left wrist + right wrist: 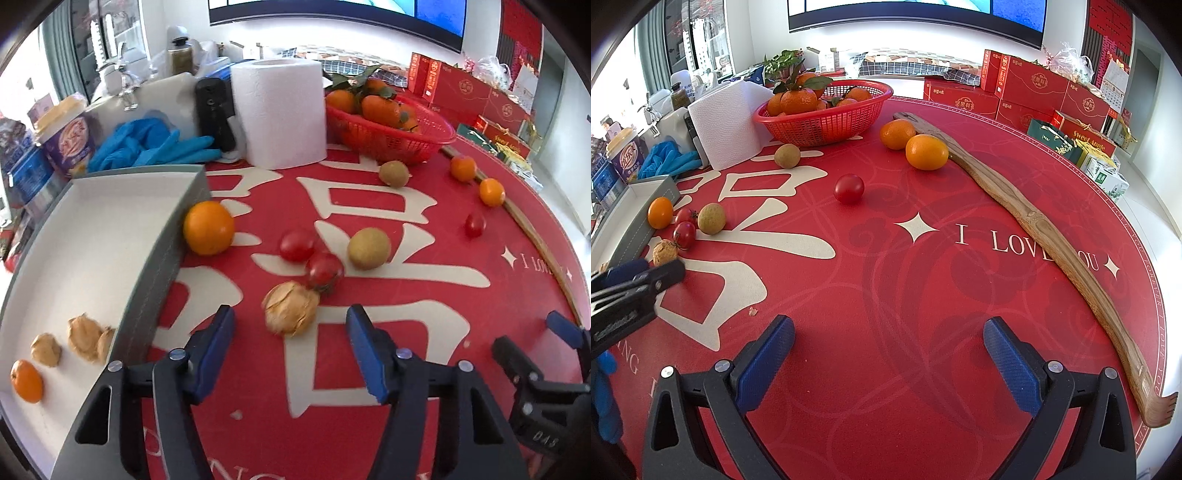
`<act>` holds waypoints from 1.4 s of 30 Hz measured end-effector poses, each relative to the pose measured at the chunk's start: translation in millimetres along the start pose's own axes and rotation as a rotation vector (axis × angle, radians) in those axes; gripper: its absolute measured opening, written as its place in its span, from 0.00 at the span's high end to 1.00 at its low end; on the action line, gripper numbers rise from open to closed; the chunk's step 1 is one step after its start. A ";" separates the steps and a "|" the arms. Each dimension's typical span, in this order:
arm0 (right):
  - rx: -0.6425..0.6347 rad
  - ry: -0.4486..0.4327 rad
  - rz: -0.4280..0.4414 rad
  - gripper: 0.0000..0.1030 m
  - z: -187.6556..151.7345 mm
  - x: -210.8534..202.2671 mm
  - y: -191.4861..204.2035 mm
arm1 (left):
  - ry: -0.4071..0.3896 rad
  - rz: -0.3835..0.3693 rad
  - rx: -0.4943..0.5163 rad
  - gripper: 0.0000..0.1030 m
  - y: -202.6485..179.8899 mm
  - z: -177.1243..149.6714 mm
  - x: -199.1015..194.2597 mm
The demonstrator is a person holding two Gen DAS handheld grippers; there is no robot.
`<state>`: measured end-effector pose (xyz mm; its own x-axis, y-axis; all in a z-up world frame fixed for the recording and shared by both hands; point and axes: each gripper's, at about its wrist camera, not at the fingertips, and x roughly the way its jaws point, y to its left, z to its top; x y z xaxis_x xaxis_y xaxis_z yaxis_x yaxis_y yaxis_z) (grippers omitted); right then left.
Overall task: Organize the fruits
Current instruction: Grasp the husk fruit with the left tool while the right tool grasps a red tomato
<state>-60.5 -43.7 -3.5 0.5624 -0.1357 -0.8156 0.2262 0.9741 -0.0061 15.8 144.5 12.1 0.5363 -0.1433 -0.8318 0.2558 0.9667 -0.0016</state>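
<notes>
A grey box with a white floor (92,236) stands at the left and holds three walnuts (84,334) and a small orange (26,381). On the red mat lie a walnut (291,308), two cherry tomatoes (297,245), an orange (208,228) against the box wall, and a kiwi (368,248). My left gripper (290,339) is open, its jaws either side of the walnut, just short of it. My right gripper (888,350) is open and empty over bare mat. Further off lie a tomato (849,189), two oranges (926,152) and a second kiwi (787,155).
A red basket (827,122) of tangerines stands at the back beside a paper roll (280,110). Blue gloves (155,146), a tub and bottles crowd the back left. A long wooden back scratcher (1027,221) lies along the mat's right side. Red gift boxes stack behind the table.
</notes>
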 end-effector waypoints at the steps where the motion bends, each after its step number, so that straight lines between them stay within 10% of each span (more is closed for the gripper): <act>1: 0.000 0.000 0.000 0.00 -0.3 0.5 -0.6 | -0.001 0.000 0.001 0.37 -0.4 1.3 1.0; 8: 0.000 0.000 0.000 0.00 -0.1 0.2 -0.2 | -0.019 -0.013 0.033 0.76 -7.2 7.2 2.4; 21: -0.003 0.002 0.002 0.00 2.5 1.3 1.6 | -0.080 0.037 0.057 0.75 -0.7 -31.8 -23.0; 36: -0.042 0.011 0.028 0.01 85.2 57.7 33.0 | -0.075 0.029 0.010 0.62 7.2 -32.6 -23.6; 39: -0.063 -0.021 0.040 0.24 82.5 49.6 38.8 | -0.075 0.026 0.008 0.62 6.4 -32.9 -24.0; 41: -0.077 -0.028 0.051 0.72 79.7 43.2 42.4 | -0.076 0.029 0.011 0.62 6.7 -32.8 -23.9; 42: -0.073 -0.021 0.064 0.79 78.5 41.5 41.2 | -0.075 0.028 0.010 0.62 6.9 -32.8 -23.9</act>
<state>34.6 -23.4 7.8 0.5910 -0.0755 -0.8032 0.1310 0.9914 0.0032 -21.7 161.6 13.8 0.6024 -0.1320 -0.7872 0.2476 0.9685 0.0271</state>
